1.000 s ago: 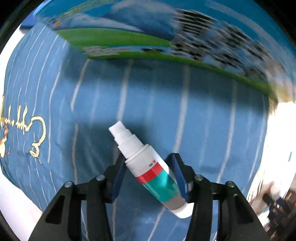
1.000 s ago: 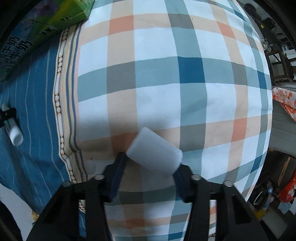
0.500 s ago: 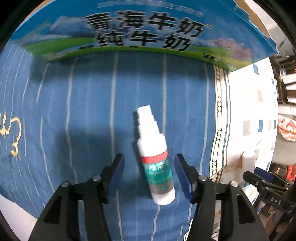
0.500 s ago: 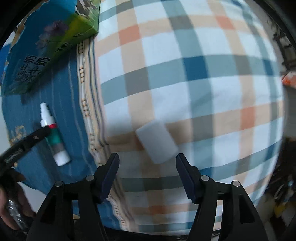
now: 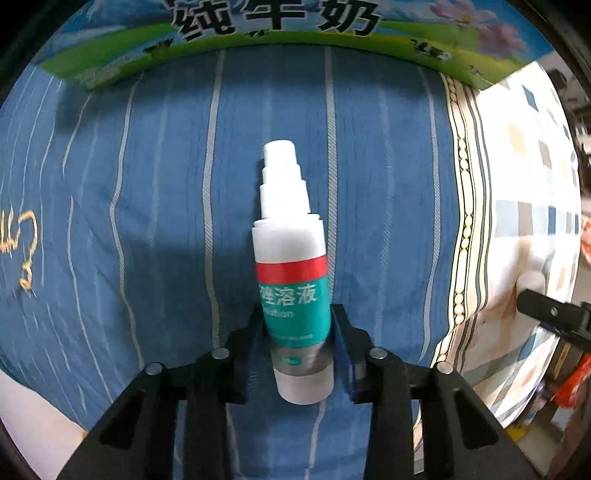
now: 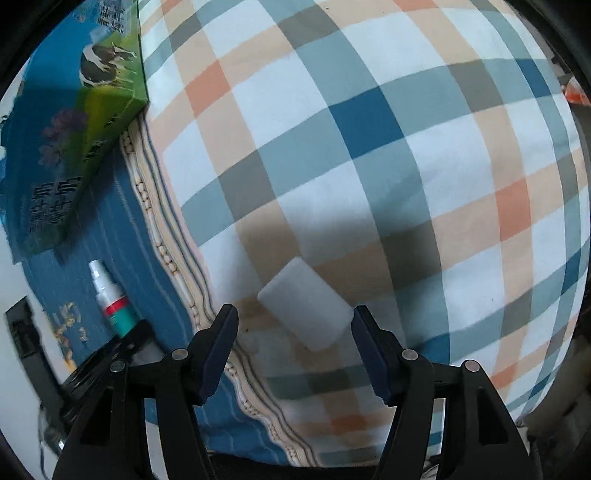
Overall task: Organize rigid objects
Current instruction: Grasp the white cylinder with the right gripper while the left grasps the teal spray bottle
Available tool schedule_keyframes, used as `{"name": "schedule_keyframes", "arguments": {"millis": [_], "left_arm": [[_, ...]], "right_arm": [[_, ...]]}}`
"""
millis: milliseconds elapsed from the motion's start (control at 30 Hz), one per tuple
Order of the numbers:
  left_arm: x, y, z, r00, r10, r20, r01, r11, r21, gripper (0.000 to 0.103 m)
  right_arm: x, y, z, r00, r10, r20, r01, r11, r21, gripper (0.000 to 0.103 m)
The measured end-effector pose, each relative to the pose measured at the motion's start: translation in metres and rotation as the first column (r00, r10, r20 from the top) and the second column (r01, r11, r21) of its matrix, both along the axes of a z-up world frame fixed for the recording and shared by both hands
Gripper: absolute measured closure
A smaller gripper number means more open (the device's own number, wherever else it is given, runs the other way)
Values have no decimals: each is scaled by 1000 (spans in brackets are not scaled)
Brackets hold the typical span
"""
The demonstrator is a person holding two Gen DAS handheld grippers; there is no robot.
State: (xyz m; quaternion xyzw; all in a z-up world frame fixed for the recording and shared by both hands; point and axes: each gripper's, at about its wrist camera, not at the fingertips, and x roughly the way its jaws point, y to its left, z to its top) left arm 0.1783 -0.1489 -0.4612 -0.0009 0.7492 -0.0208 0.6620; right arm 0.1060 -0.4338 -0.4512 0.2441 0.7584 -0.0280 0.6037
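The left gripper (image 5: pixel 297 325) points down at a small spray bottle (image 5: pixel 291 266) that lies on the blue striped cloth (image 5: pixel 147 221). Its jaws have just closed, and now they pinch the low part of the bottle, where the green label is. The white spray top points to the far side, toward the milk box (image 5: pixel 280 29) at the far edge of the blue cloth. The bottle has no cap on.

The right gripper (image 6: pixel 295 347) hangs over the checked cloth (image 6: pixel 369 147). Its jaws are spread, with a white cap (image 6: pixel 304 312) lying on its side between them. The pads do not touch the cap. The cap rests on the checked cloth, near the patterned border where the blue cloth begins. From this view, the bottle (image 6: pixel 110 299) is to the left, with the left gripper on it.

I think the step in hand is getting hold of both parts: the bottle is grabbed, the cap is not. Next, the right jaws likely need to close on the cap's sides. The cap lies at a slant, so the gripper may need to turn a little to grip it flat. Then the cap could go onto the spray top, if that is the plan.
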Motion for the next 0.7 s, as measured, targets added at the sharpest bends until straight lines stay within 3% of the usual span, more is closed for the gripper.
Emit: {"name": "schedule_keyframes", "arguments": {"millis": [167, 333, 400, 467, 533, 633, 700], "left_arm": [[17, 7, 11, 999, -39, 31, 38, 999, 39, 73], [23, 24, 12, 1000, -20, 19, 20, 1000, 21, 73], [21, 44, 9, 1000, -19, 17, 19, 1000, 17, 73], [22, 45, 5, 1000, -12, 4, 12, 1000, 13, 71], [23, 48, 3, 1000, 4, -1, -4, 1000, 0, 69], [16, 65, -17, 999, 36, -20, -37, 999, -38, 68], [17, 76, -21, 996, 80, -41, -83, 993, -82, 67]], "right_arm": [[9, 16, 7, 983, 185, 0, -183, 973, -143, 37], [9, 43, 31, 896, 443, -10, -414, 829, -377, 36], [10, 53, 33, 874, 486, -8, -449, 801, -395, 36], [14, 57, 26, 873, 488, -17, -463, 816, -347, 38], [20, 59, 16, 901, 434, -26, -422, 860, -287, 69], [26, 41, 10, 958, 283, -38, -285, 938, -197, 68], [26, 31, 10, 974, 222, -42, -226, 964, -143, 68]]}}
